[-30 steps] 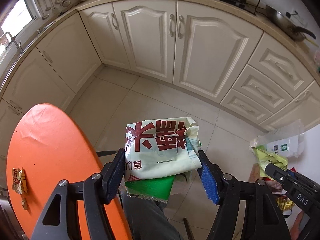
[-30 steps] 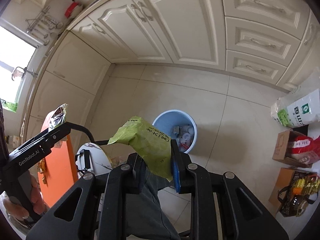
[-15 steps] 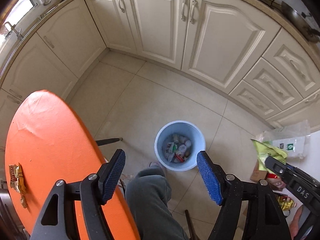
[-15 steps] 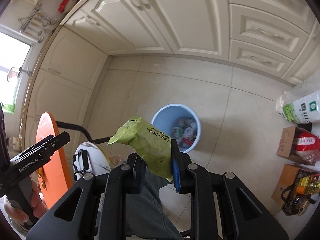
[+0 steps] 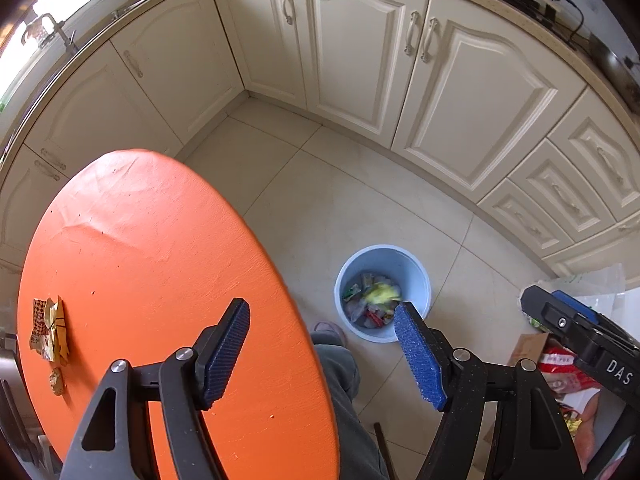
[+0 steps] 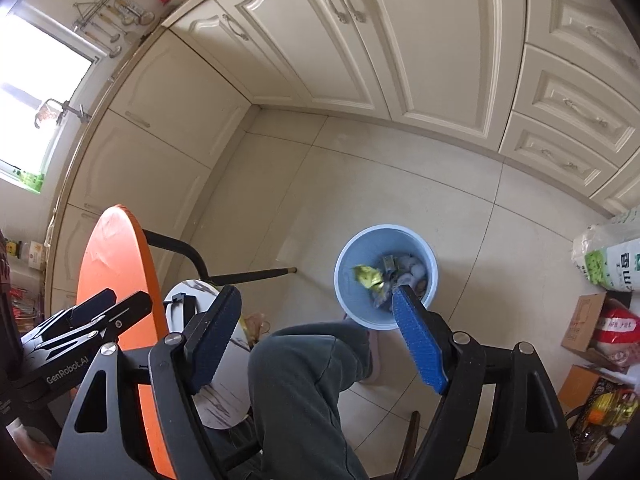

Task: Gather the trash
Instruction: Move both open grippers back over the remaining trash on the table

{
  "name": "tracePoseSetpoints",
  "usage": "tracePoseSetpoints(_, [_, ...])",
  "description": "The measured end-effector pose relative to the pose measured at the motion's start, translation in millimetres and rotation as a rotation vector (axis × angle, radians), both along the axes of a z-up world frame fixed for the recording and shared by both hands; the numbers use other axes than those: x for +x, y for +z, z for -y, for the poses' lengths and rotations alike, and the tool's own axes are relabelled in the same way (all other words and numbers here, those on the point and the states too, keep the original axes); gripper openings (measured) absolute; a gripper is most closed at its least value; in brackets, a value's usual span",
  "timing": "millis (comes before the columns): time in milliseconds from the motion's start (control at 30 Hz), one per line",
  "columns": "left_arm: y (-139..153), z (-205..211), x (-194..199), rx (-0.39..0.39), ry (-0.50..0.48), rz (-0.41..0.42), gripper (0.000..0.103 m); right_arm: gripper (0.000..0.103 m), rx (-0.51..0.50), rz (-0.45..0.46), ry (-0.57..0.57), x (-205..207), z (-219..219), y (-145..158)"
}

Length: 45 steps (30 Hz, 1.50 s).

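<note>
Right claw [image 6: 320, 328] has just sprung apart, jaws now wide with nothing between the blue ribbed pads, and there is the crumpled yellow-green snack wrapper [image 6: 368, 276] inside the round pale-blue plastic bin [image 6: 430, 276] on the tiled floor, lying on top of the mixed litter already in there. In the left wrist view the same wrapper [image 5: 382, 294] shows as a blurred yellow smear in the bin [image 5: 344, 276].

Left claw [image 5: 320, 340] stands wide too, empty, its jaws straddling the edge of the round orange counter [image 5: 152, 248] and the person's grey-green trouser leg [image 5: 340, 372], which runs down to a pale slipper touching the foot of the bin. The tip of its right pad overlaps the bin's near rim in the picture; whether it touches I cannot tell.

Still on the orange counter, well apart from the bin at the far left edge: a crumpled brown-and-yellow paper wrapper [image 5: 48, 330], with a small round scrap [image 5: 57, 380] just below it.

Cream panelled cupboards [image 6: 420, 52] wrap around the corner behind. At the right wall, near the bin but clear of it, sit a white-and-green sack [image 6: 612, 256] and a cardboard box of red packets [image 6: 600, 332].
</note>
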State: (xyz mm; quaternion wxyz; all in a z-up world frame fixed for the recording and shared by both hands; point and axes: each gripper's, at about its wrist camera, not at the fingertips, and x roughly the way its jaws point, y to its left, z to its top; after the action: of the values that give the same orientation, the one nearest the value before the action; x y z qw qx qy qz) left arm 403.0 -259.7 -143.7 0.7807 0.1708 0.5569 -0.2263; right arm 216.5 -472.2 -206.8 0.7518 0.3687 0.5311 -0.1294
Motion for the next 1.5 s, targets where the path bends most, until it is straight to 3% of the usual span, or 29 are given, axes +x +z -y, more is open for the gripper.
tracePoseSetpoints(500, [40.2,-80.2,-34.2,-0.066,0.021,0.017,0.070,0.082,-0.069,0.012,-0.002,-21.5,-25.7,35.2])
tracePoseSetpoints(867, [81.0,-175.9,-57.1,-0.118,0.097,0.072,0.072,0.086,-0.109,0.064,0.057,-15.7,-72.5,69.5])
tracePoseSetpoints(1033, [95.7,-229.4,-52.3,-0.142,0.168,0.084,0.073,0.086,-0.142,0.076,0.098,1.9,-105.0,79.7])
tracePoseSetpoints(1500, [114.2,-372.9,-35.1,-0.160,0.429,0.092,0.075,0.086,-0.130,0.087,0.373,71.2,-224.3,84.2])
